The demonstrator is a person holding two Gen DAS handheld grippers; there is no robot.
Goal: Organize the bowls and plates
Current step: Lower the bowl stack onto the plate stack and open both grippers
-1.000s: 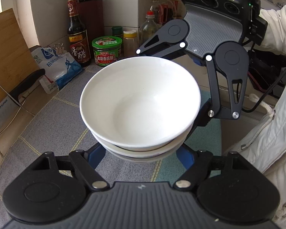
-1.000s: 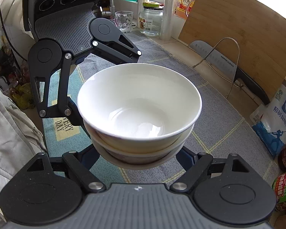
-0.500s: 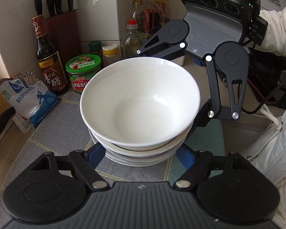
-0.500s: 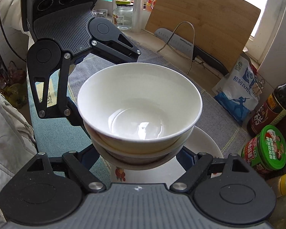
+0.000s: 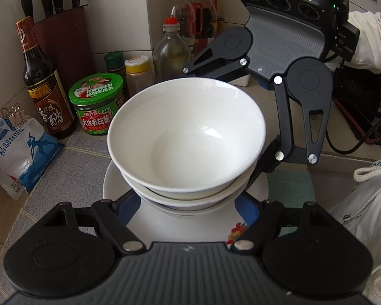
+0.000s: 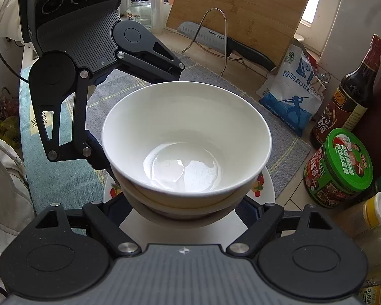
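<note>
Above the flowered plate (image 5: 180, 225) on the grey mat (image 5: 71, 152), I hold the stack of white bowls (image 5: 188, 137) between both tools. My left gripper (image 5: 188, 203) comes at the stack from one side and my right gripper (image 6: 183, 203) from the opposite side, each with its jaws clamped on the lower bowls. Relative to the plate, the stack sits straight over its middle, and I cannot tell whether the bottom bowl touches it yet. The stack has no long axis; it stands upright, so I judge the coming move is straight down. Both hands are equally near. Beyond the plate, the green-lidded jar (image 5: 96, 104) and vinegar bottle (image 5: 45, 94) stand close.
</note>
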